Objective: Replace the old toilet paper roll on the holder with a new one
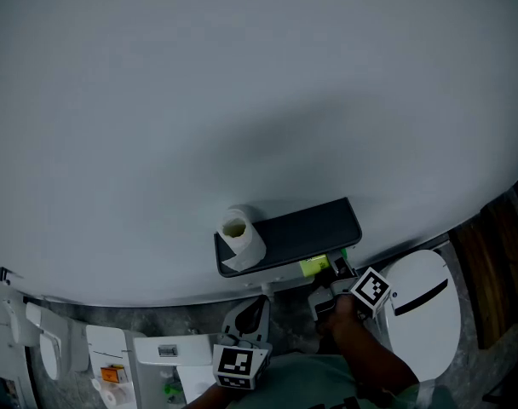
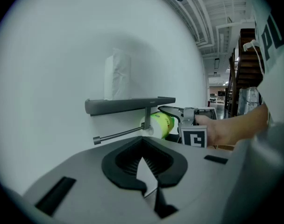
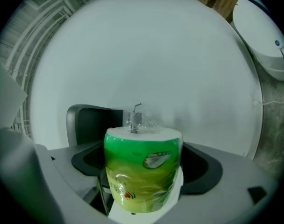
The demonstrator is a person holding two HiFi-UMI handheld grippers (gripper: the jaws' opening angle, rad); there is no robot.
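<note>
A dark grey wall holder (image 1: 303, 233) carries a white roll (image 1: 241, 236) standing on its shelf at the left end. My right gripper (image 1: 334, 278) is shut on a new roll in green wrapping (image 1: 313, 267), held just under the shelf's right part. In the right gripper view the green roll (image 3: 142, 171) fills the jaws, and a metal piece (image 3: 134, 119) shows at its far end. In the left gripper view the holder's bare rod (image 2: 118, 134) sticks out to the left, with the green roll (image 2: 159, 123) beside its bracket. My left gripper (image 2: 149, 190) hangs below the holder, shut and holding nothing.
A plain pale wall fills most of the head view. A white toilet (image 1: 425, 312) stands at the lower right, with dark wood panelling (image 1: 497, 262) beyond it. White fixtures and a small orange pack (image 1: 112, 373) lie at the lower left.
</note>
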